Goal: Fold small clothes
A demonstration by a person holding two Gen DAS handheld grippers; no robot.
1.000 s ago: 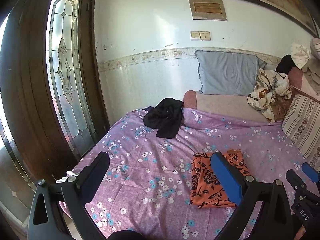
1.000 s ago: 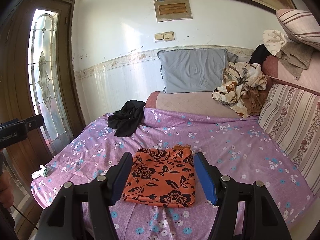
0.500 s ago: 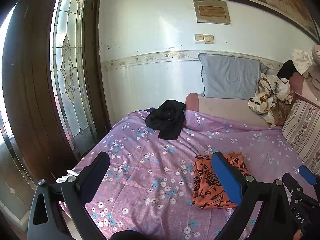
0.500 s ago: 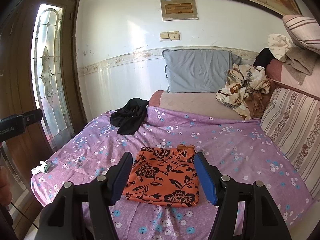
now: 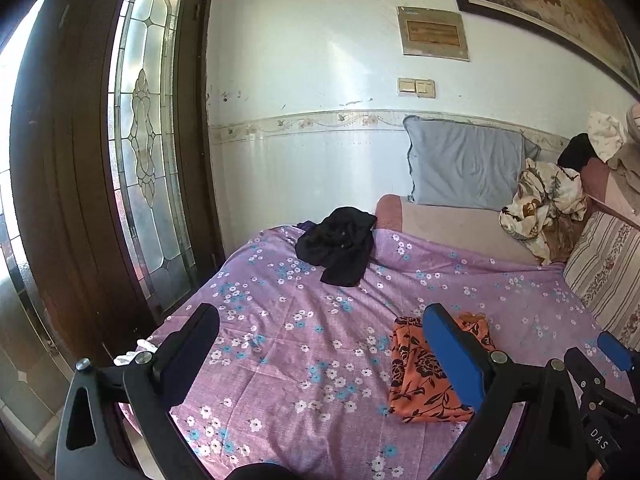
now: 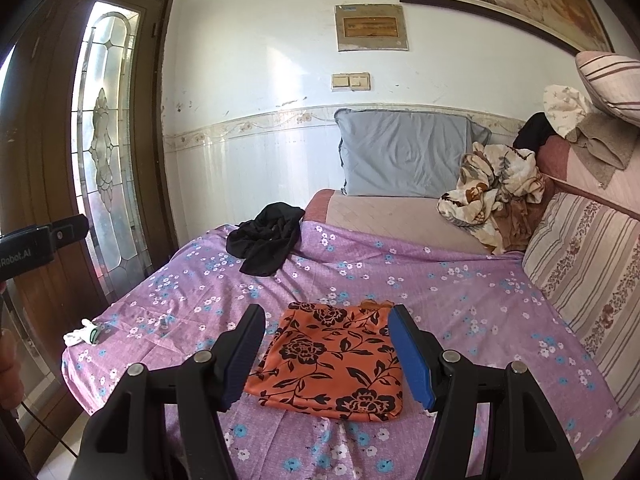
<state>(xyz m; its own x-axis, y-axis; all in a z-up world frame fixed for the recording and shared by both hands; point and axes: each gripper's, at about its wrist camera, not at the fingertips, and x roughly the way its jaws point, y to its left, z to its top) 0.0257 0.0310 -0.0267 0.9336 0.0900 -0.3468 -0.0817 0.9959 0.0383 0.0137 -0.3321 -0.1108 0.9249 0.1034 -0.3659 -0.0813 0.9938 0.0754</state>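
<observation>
Orange cloth with a black flower print (image 5: 428, 380) lies flat on the purple flowered bedsheet (image 5: 280, 340) in the left wrist view, partly behind the right-hand finger of the left gripper (image 5: 320, 344), whose jaws stand wide apart and hold nothing; it hangs above the sheet, with the cloth off to its right and a crumpled black garment (image 5: 340, 244) well ahead near the far edge of the bed. The other tool's blue-tipped frame shows at the far right of this view. From the right wrist view, the same orange cloth (image 6: 332, 356) sits just ahead of and between the spread fingers of the right gripper (image 6: 328, 348), also empty and clear of the fabric. The cloth looks like a neat rectangle with a doubled edge at its far side, so I judge that this piece is folded or nearly so and the step in hand is the pause between garments. The next move likely calls for reaching forward and to the left for the black garment (image 6: 268, 240), pinching one edge and dragging it onto bare sheet to spread it.
</observation>
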